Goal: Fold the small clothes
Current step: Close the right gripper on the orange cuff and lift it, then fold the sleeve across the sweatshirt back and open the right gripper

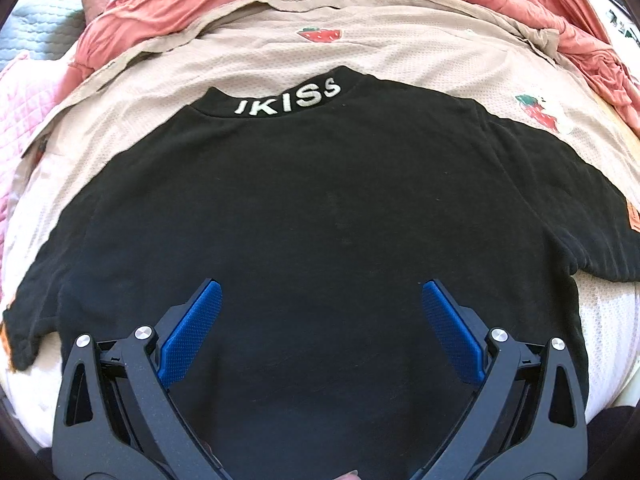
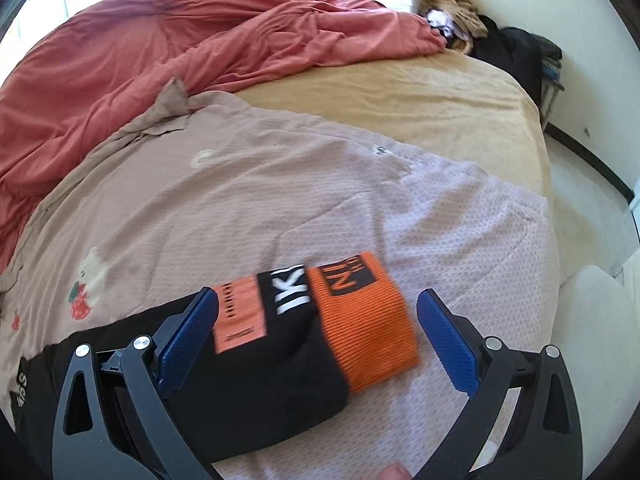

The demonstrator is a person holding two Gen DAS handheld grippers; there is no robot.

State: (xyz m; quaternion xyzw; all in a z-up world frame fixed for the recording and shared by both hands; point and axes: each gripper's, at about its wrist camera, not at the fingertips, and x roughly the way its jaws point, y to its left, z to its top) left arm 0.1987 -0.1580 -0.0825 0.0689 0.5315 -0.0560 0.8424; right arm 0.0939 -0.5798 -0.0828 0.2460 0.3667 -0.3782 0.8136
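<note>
Bedspread (image 1: 440, 64); flat black shirt (image 1: 320, 208)

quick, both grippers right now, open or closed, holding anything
Left gripper: open, holding nothing, above the black shirt.
Right gripper: open, holding nothing, the shirt's orange cuff lies between its fingers.

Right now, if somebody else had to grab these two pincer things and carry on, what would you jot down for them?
Left gripper: open, holding nothing, poised over the middle of the black shirt.
Right gripper: open, holding nothing, straddling the shirt's orange cuff at the sleeve end.
Where things are: the shirt lies spread flat, collar away from you, on a beige strawberry-print blanket on the bed; a red duvet is bunched behind it.
Done: shirt laid out, sleeves spread.
Left: every fold. No fold is visible yet. Probably start by pinching that sleeve and bringing it inward.
</note>
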